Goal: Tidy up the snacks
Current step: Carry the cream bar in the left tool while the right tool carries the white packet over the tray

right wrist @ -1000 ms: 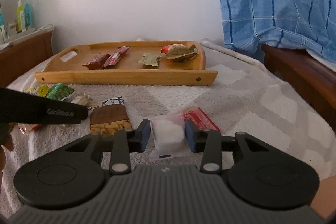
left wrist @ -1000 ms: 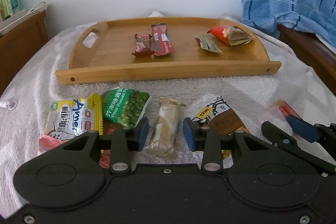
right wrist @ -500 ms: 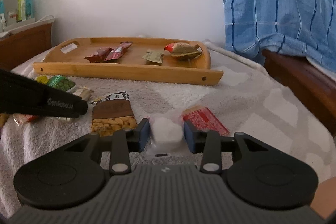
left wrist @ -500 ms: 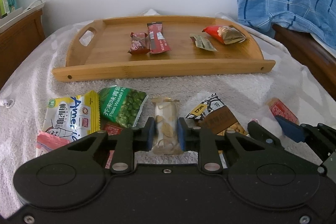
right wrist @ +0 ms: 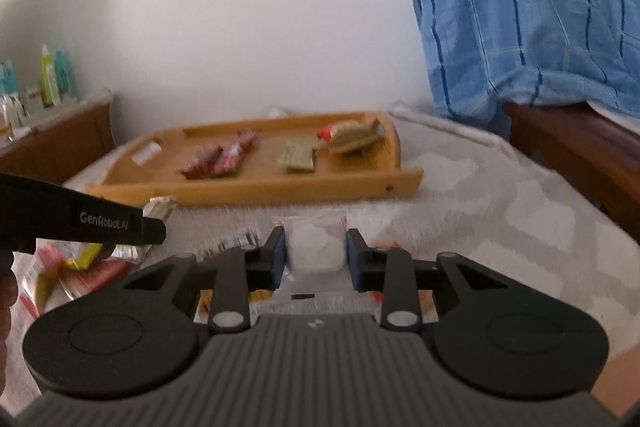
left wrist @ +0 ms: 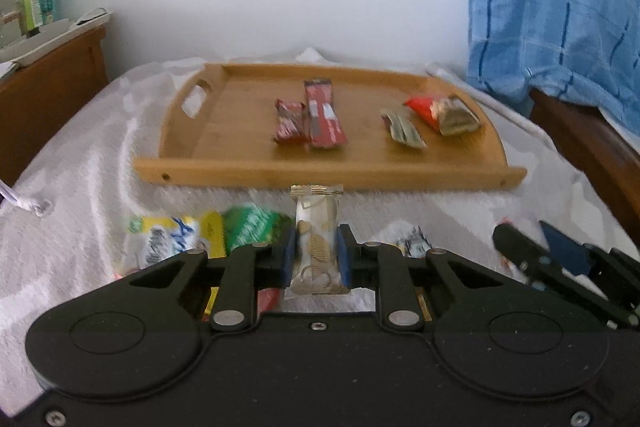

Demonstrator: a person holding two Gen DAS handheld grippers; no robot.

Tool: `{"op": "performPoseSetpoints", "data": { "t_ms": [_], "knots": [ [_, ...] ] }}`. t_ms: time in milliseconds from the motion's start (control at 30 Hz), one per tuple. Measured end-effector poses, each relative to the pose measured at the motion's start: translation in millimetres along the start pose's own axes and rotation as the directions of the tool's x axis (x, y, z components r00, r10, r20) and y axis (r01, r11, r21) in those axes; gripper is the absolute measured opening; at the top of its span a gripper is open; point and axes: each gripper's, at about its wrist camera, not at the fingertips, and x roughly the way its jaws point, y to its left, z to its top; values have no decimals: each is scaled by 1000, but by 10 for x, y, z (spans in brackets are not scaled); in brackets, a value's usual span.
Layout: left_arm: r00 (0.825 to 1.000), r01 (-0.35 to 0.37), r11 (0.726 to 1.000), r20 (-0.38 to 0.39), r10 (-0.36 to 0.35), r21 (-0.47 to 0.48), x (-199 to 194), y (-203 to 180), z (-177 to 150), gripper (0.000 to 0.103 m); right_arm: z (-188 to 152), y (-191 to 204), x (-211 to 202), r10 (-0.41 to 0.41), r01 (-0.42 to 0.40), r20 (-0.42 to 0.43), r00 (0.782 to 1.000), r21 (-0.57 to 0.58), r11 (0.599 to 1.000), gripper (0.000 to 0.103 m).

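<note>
While both grippers are raised over the white blanket (left wrist: 80,187), the scene is recorded as follows.
Left gripper (left wrist: 317,259): jaws drawn nearly fully together, blue pads pressed on both sides of the cream wafer packet (left wrist: 316,227), which is held upright.
Right gripper (right wrist: 316,253): jaws closing, the clear pouch of white candy (right wrist: 316,243) being squeezed between the pads.
Wooden tray (left wrist: 320,173): seen at twelve o'clock beyond the held packet; two red bars (left wrist: 312,117) and two foil packets (left wrist: 432,119) are laid in it.
Loose snacks: a yellow bag (left wrist: 172,239) and a green pea bag (left wrist: 252,231) are left on the blanket at nine o'clock of the left pads, blurred.
</note>
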Motion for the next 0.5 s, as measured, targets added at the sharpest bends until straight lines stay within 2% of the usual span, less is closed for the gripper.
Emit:
{"op": "performPoseSetpoints", "data": {
  "t_ms": [367, 500],
  "knots": [
    [998, -42, 999, 54, 42, -2, 114, 252, 510, 20, 574, 69, 524, 83, -86, 71, 994, 49, 995, 36],
    [995, -65, 998, 69, 65, -1, 273, 365, 701, 20, 691, 165, 796, 80, -83, 78, 994, 46, 995, 36]
  ]
}}
